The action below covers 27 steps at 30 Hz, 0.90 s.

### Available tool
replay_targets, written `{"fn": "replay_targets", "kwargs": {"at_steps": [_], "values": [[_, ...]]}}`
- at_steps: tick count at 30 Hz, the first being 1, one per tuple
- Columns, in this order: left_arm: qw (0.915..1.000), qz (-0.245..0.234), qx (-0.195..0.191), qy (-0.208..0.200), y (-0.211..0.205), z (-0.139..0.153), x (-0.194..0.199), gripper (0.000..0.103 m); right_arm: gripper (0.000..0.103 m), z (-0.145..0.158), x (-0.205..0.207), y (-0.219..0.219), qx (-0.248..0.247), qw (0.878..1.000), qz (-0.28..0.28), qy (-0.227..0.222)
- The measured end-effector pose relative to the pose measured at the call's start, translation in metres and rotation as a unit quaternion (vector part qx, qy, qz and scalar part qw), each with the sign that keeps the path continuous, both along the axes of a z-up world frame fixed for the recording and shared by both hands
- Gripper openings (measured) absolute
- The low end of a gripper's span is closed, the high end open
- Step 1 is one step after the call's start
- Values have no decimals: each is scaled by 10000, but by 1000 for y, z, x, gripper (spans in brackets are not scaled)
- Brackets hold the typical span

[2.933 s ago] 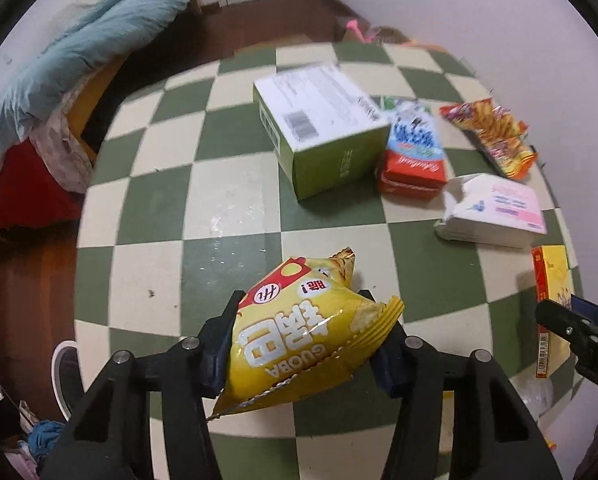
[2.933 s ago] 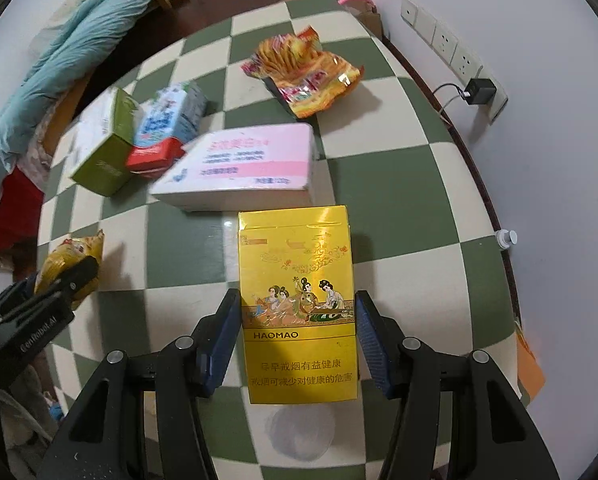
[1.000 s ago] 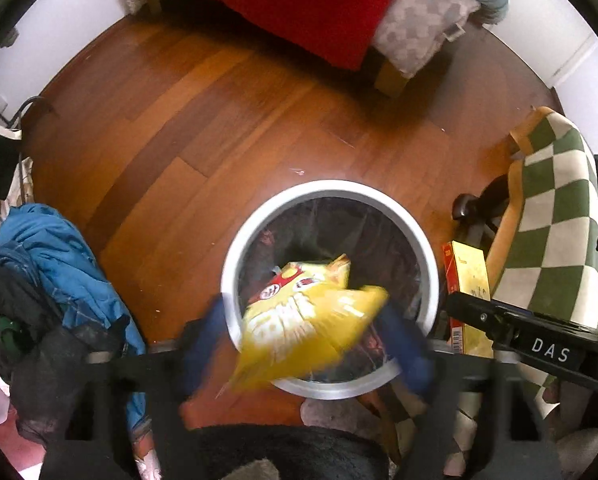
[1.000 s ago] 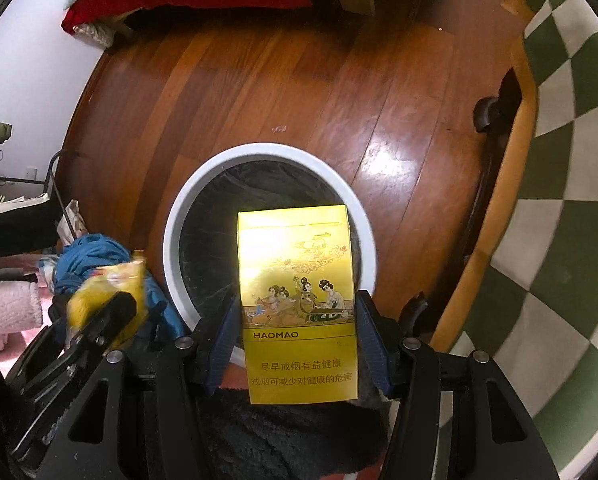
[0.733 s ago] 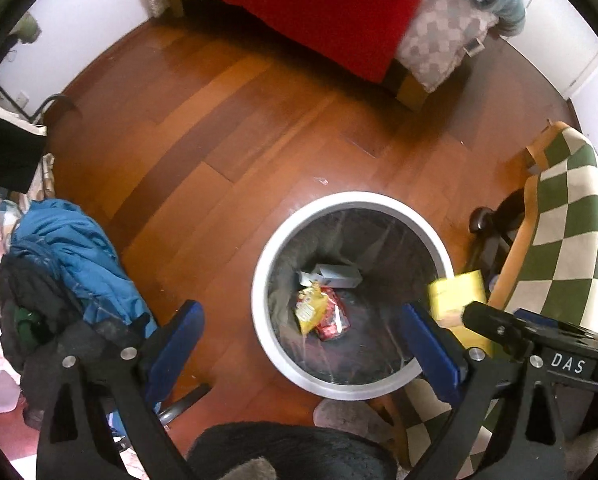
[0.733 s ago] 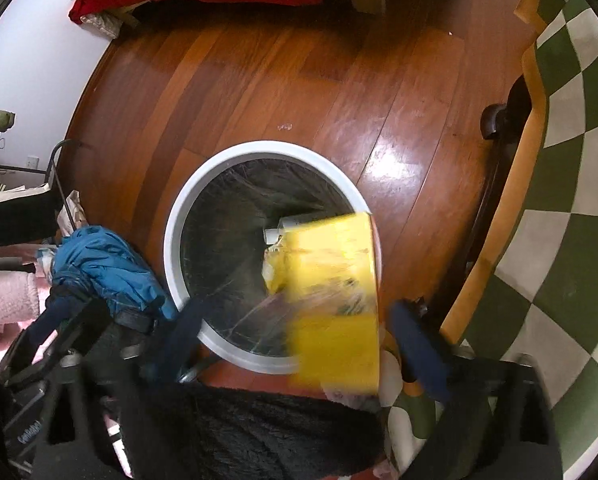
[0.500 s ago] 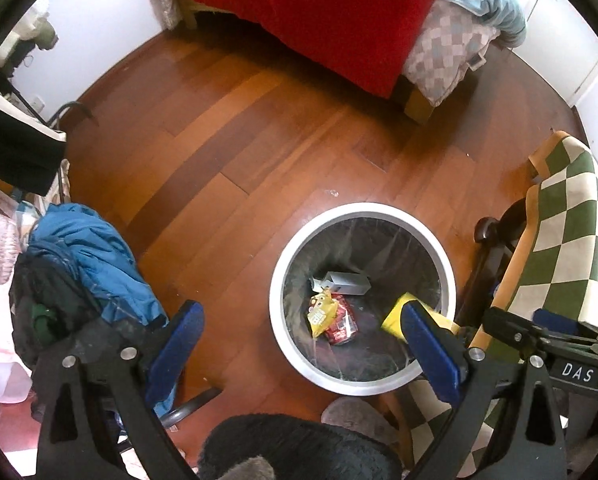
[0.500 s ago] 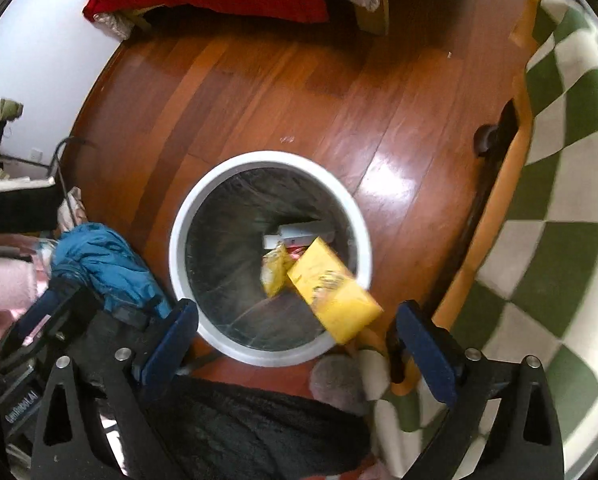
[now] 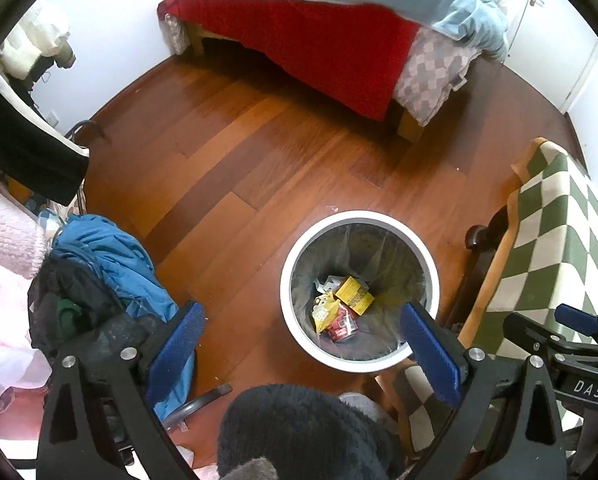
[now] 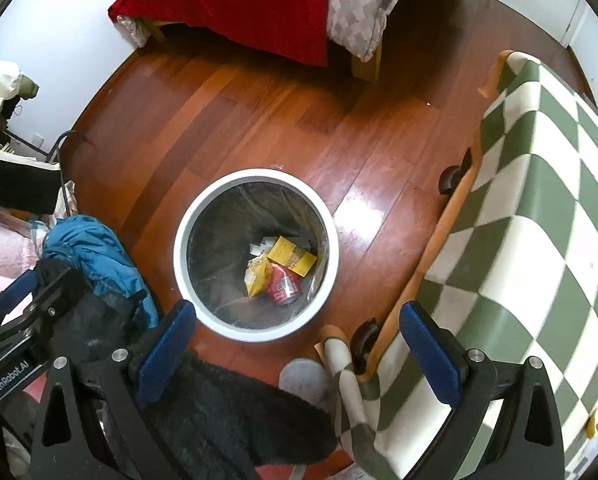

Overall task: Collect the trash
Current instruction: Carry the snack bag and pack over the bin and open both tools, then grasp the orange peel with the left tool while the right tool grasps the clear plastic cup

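A round white trash bin [image 9: 430,272] [image 10: 187,280] with a dark liner stands on the wooden floor. Inside lie a yellow snack bag [image 9: 324,312] [image 10: 257,276], a yellow box [image 9: 354,295] [image 10: 291,257], a red packet [image 10: 283,289] and a white scrap. My left gripper [image 9: 301,350] is open and empty, held above the bin's near side. My right gripper [image 10: 297,346] is open and empty, above the bin's near right rim.
The green-and-cream checkered table [image 9: 559,236] [image 10: 539,208] stands right of the bin. A bed with a red cover [image 9: 323,44] is at the back. Blue clothes [image 9: 111,264] lie piled at the left. A dark fuzzy garment [image 10: 227,412] is close below.
Both grippers carried items from the table over the bin and opened. The snack bag and the yellow box dropped in. Both cameras have since risen and pulled back.
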<state>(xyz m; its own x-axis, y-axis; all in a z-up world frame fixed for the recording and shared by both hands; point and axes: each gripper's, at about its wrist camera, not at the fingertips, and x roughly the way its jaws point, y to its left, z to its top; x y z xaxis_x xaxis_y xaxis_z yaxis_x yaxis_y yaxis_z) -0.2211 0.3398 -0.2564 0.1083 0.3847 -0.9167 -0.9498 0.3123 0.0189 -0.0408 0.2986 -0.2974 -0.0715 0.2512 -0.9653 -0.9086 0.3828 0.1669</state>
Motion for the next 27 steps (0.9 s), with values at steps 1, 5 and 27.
{"fn": "replay_targets", "kwargs": {"at_steps": [1, 5, 27], "values": [[10000, -9, 34, -28, -4, 5, -1, 100, 102, 5, -1, -4, 32, 10000, 6, 11], [9996, -48, 213, -150, -17, 27, -6, 100, 103, 30, -3, -23, 199, 9998, -6, 25], [9904, -1031, 847, -363, -113, 100, 133, 100, 103, 146, 116, -199, 1393, 9779, -1425, 626]]}}
